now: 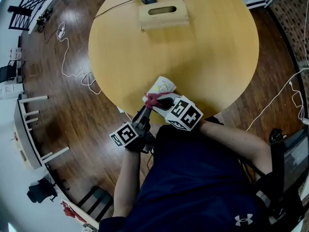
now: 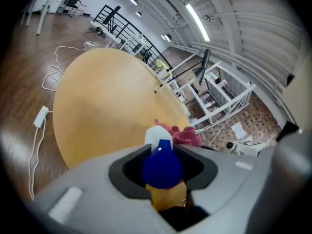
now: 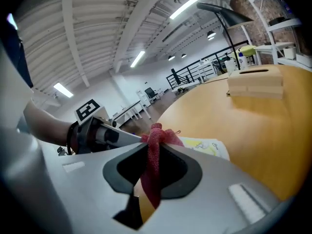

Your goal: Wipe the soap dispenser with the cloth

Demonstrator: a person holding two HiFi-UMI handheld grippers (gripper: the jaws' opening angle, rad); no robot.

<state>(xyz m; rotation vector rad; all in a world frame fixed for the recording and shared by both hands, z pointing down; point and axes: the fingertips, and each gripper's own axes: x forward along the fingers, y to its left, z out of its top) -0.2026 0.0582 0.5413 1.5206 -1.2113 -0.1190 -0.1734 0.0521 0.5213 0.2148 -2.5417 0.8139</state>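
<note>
1. Landmark: the wooden box (image 1: pixel 163 14) sits at the far side of the round table (image 1: pixel 212 52). All positions below are given relative to this box.
2. Soap dispenser (image 1: pixel 161 86): it is well apart from the wooden box, across the table at the rim nearest the person. The views do not show whether its base touches the tabletop.
3. Left gripper (image 1: pixel 145 114): the jaws are clamped on the dispenser's blue top, which fills the gap between them in the left gripper view. This gripper is on the side of the dispenser away from the box.
4. Right gripper (image 1: pixel 163 103): the jaws are pinched on the red cloth (image 1: pixel 153 99), and a fold hangs down between them in the right gripper view.
5. Contact: the bunched cloth touches the dispenser at the end farther from the box, just beside the left gripper's tips.
6. Progress (judgement): both items are grasped and brought together, so wiping appears to be under way.
7. Remaining (judgement): the pale body facing the box shows no cloth on it. That area is probably left to wipe, followed by setting both items down.
</note>
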